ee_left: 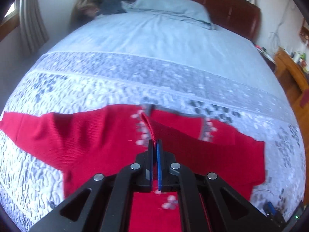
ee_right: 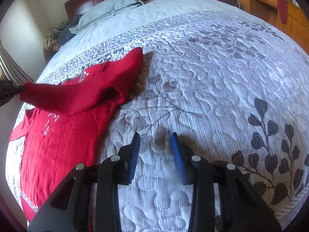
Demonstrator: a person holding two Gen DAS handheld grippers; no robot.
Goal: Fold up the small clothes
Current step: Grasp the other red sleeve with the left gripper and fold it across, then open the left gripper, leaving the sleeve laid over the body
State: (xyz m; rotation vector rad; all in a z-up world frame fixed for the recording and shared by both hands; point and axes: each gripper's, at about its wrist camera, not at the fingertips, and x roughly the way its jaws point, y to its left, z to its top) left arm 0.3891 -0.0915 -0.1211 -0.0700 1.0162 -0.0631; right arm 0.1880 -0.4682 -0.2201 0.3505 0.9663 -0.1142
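A small red knit sweater (ee_left: 77, 139) with white flower trim lies on the quilted bed. My left gripper (ee_left: 155, 144) is shut on the cuff of its right sleeve (ee_left: 148, 125) and holds that sleeve lifted over the sweater's body. In the right wrist view the sweater (ee_right: 58, 139) lies at the left, with the lifted sleeve (ee_right: 63, 96) stretched towards the left gripper (ee_right: 11, 89) at the frame's left edge. My right gripper (ee_right: 155, 135) is open and empty, just above the bare quilt to the right of the sweater.
The bed has a grey leaf-patterned quilt (ee_right: 212, 89) and a plain blue sheet further up. A pillow (ee_left: 170, 7) and dark clothes (ee_left: 115, 3) lie by the dark wooden headboard (ee_left: 231, 5). A wooden cabinet (ee_right: 270, 5) stands beside the bed.
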